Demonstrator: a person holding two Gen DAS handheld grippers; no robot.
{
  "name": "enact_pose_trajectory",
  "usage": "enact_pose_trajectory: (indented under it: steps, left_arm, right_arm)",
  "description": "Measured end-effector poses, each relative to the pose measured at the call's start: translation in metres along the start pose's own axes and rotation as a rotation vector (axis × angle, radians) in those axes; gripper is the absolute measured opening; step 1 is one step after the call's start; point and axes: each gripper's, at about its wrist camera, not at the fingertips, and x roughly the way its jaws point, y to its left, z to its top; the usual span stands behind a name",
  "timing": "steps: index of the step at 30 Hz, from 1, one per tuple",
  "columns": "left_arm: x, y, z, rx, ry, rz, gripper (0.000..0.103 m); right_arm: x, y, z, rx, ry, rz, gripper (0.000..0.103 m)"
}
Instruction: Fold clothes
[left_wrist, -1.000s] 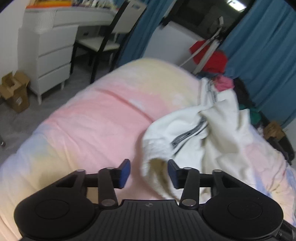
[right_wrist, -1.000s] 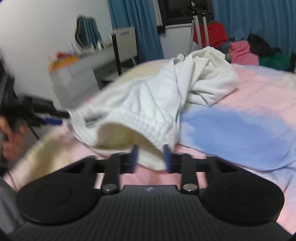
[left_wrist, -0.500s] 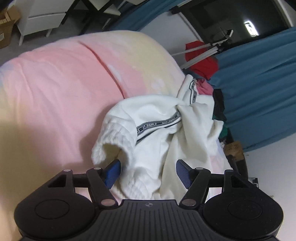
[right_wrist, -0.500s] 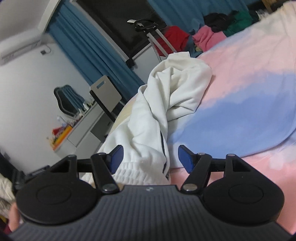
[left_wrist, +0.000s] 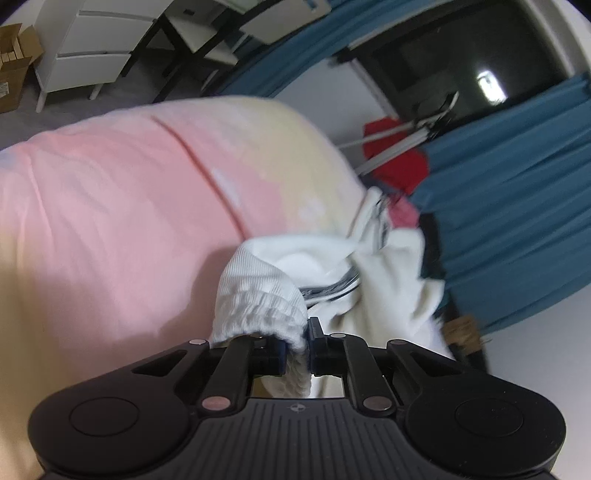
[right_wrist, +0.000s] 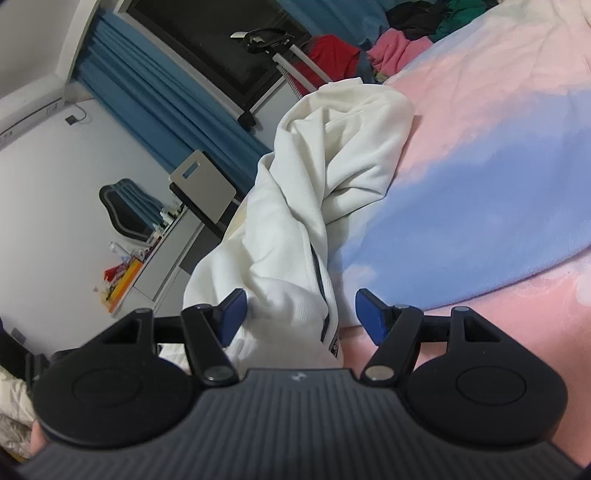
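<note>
Two grippers work one white garment (right_wrist: 332, 158) lying bunched on the pink-and-blue bedspread (right_wrist: 480, 192). Left gripper (left_wrist: 297, 350): jaws closed on the ribbed elastic hem (left_wrist: 258, 302). Right gripper (right_wrist: 299, 314): jaws wide apart, straddling the fabric beside a dark trim stripe (right_wrist: 322, 291), gripping nothing. Recommended procedure: close the right jaws on the same hem edge, then draw both grippers apart to spread the garment flat before folding. Lettering on the trim is too blurred to read.
</note>
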Motion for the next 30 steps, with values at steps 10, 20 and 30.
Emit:
enact_pose_trajectory:
  steps: [10,20,30]
  left_arm:
    - [-0.028,0.041,0.019,-0.219,-0.167,-0.074,0.011]
    - [-0.012,0.028,0.025,0.012,-0.1,0.145,0.017]
    - [-0.031,-0.012,0.015,0.278,-0.141,0.272,0.094]
  right_arm:
    - [0.008,-0.005,-0.005,0.053,0.051,0.067,0.069]
    - [0.04,0.0,-0.014,0.044,0.182,0.128,0.069]
    - [0.04,0.01,-0.015,-0.054,0.216,0.086,0.029]
